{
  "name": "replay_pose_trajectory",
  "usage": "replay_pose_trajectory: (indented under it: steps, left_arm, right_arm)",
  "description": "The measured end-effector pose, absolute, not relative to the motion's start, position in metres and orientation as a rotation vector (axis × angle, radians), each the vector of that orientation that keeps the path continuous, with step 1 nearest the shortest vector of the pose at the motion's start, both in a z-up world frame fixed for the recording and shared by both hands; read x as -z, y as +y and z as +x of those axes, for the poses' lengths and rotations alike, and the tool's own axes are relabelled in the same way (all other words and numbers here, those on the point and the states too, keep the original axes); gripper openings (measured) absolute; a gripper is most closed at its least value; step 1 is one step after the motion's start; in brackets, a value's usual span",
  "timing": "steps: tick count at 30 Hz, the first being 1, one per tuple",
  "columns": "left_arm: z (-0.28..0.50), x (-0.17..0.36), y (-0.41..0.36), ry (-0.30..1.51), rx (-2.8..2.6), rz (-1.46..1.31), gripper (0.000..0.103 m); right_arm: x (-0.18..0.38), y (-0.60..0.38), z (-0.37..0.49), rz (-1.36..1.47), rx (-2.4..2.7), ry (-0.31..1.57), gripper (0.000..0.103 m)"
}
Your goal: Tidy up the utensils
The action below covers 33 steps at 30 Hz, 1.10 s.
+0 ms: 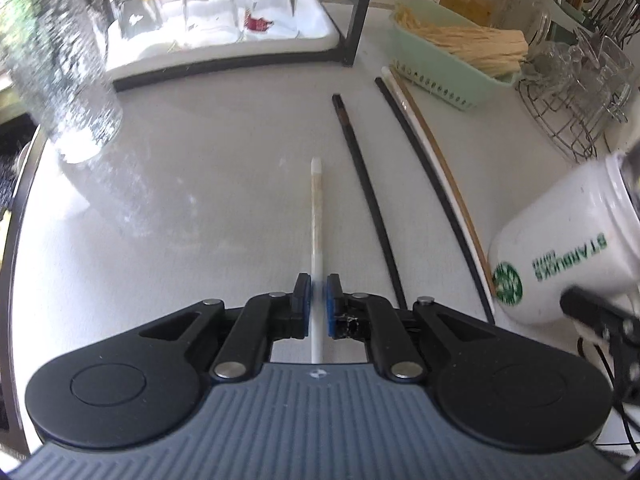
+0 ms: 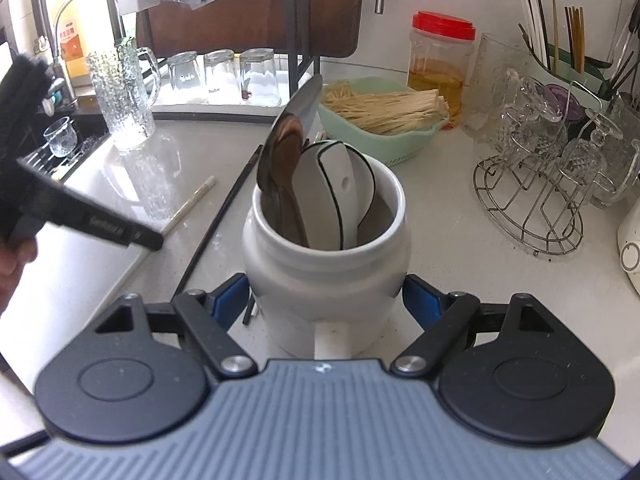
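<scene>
My left gripper (image 1: 319, 285) is shut on a white chopstick (image 1: 317, 216) that points away over the counter; the chopstick also shows in the right wrist view (image 2: 191, 202). Two black chopsticks (image 1: 362, 184) (image 1: 432, 184) lie to its right, the far one beside a white and a brown chopstick (image 1: 450, 178). My right gripper (image 2: 325, 294) is shut on a white Starbucks mug (image 2: 326, 264), which also shows in the left wrist view (image 1: 560, 248). The mug holds metal spoons (image 2: 286, 140) and white ceramic spoons (image 2: 334, 192).
A mint basket (image 1: 436, 76) of wooden sticks sits at the back. A textured glass pitcher (image 1: 56, 68) stands left. A rack tray (image 1: 224, 52) holds upturned glasses. A wire glass rack (image 2: 536, 184) stands right. A utensil holder (image 2: 560, 56) with chopsticks sits far right.
</scene>
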State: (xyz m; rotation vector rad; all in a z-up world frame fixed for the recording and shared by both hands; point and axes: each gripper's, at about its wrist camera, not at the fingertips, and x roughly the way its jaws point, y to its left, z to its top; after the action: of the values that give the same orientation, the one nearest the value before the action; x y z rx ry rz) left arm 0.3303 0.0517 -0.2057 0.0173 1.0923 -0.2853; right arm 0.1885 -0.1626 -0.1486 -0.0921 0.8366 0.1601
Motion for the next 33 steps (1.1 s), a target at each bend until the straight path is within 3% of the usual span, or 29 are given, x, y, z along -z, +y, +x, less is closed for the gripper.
replay_pose_trajectory:
  steps: [4, 8, 21, 24, 27, 33]
  left_arm:
    - [0.347, 0.206, 0.043, 1.077, 0.290, 0.039, 0.010]
    - [0.359, 0.206, 0.036, 1.062, 0.290, 0.066, 0.020]
    - [0.387, 0.204, 0.014, 1.063, 0.270, 0.179, 0.020]
    - [0.392, 0.204, 0.007, 1.082, 0.265, 0.193, 0.019]
    - [0.395, 0.204, 0.004, 1.102, 0.288, 0.165, 0.008]
    - [0.387, 0.205, 0.002, 1.097, 0.297, 0.145, 0.007]
  right_arm:
    - [0.149, -0.161, 0.188, -0.105, -0.158, 0.839, 0.086]
    - [0.149, -0.159, 0.184, -0.117, -0.155, 0.842, 0.085]
    - [0.150, -0.156, 0.183, -0.128, -0.138, 0.845, 0.085]
    - [0.150, -0.156, 0.182, -0.129, -0.138, 0.841, 0.085]
    - [0.150, -0.156, 0.183, -0.130, -0.144, 0.835, 0.085]
    - [0.149, -0.159, 0.183, -0.131, -0.165, 0.834, 0.086]
